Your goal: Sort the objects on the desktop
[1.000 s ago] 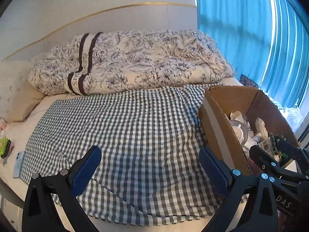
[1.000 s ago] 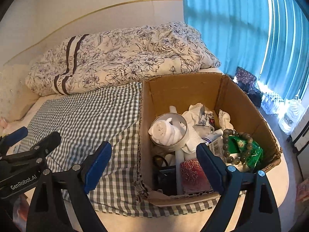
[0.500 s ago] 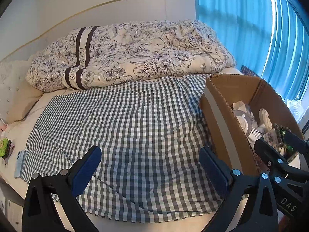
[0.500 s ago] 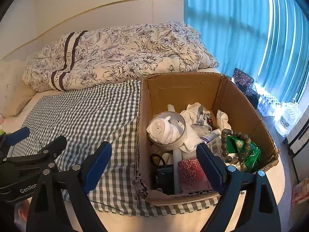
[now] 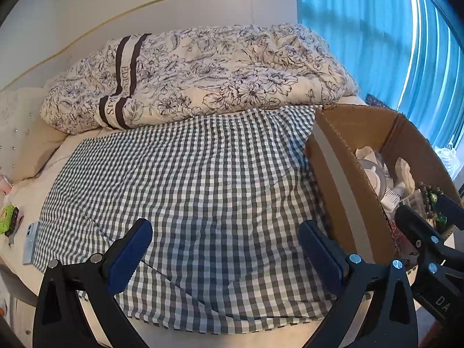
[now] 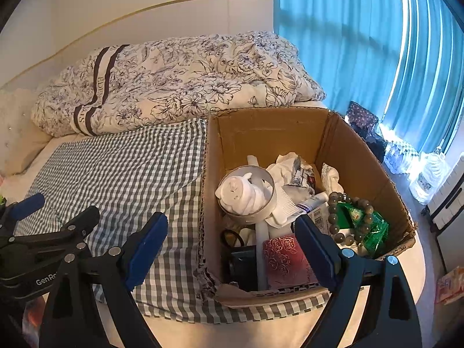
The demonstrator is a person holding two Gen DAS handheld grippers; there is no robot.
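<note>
The left gripper [image 5: 224, 256] hangs over the checked cloth [image 5: 185, 179], its jaws spread wide with nothing between them. To its left, at the cloth's edge, lies a blue phone [image 5: 30, 243]. To its right stands the cardboard box [image 6: 359, 148]. The right gripper [image 6: 230, 245] hangs at the box's near wall, jaws wide apart and holding nothing. Just ahead of it sit a metal tin holding a white cloth roll [image 6: 246, 192], a red rose-patterned case [image 6: 285, 262], and, further right, a bead bracelet [image 6: 352, 217] on a green packet [image 6: 368, 229].
</note>
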